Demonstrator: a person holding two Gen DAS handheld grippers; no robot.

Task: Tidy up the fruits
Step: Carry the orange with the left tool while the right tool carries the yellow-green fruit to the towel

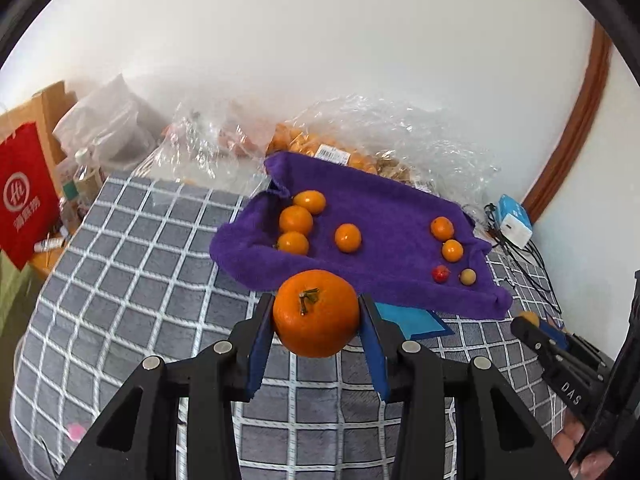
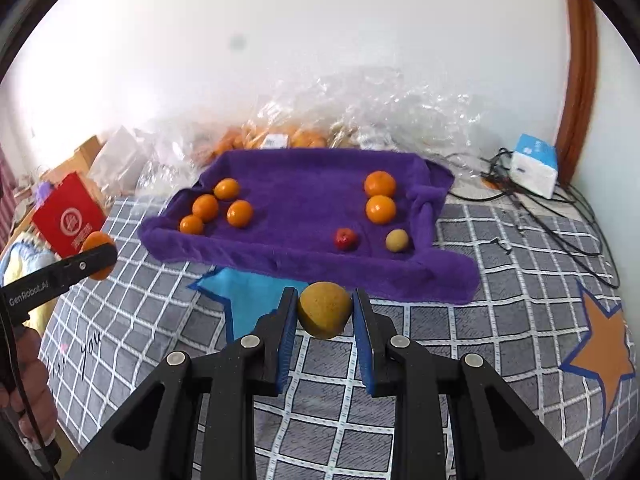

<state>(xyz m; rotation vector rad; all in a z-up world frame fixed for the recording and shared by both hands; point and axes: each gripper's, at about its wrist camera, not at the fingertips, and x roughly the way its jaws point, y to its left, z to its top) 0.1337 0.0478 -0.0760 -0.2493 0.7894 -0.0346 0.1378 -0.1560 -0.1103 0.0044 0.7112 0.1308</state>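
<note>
My left gripper (image 1: 317, 312) is shut on an orange tangerine (image 1: 316, 314), held above the checked cover just before the purple towel (image 1: 384, 208). My right gripper (image 2: 325, 312) is shut on a small yellow-brown fruit (image 2: 325, 310), also in front of the purple towel (image 2: 304, 184). On the towel, several tangerines (image 2: 206, 208) lie at the left. At the right lie two tangerines (image 2: 380, 196), a small red fruit (image 2: 345, 239) and a small yellow fruit (image 2: 397, 240). The left gripper with its tangerine also shows at the left edge of the right wrist view (image 2: 96, 256).
The towel lies on a grey checked cover (image 1: 132, 280) with a blue patch (image 2: 244, 292) and an orange star (image 2: 608, 344). Behind it are clear plastic bags of fruit (image 1: 344, 152), a red bag (image 1: 24, 196), a white-blue box (image 2: 536, 164) and black cables (image 2: 540, 208).
</note>
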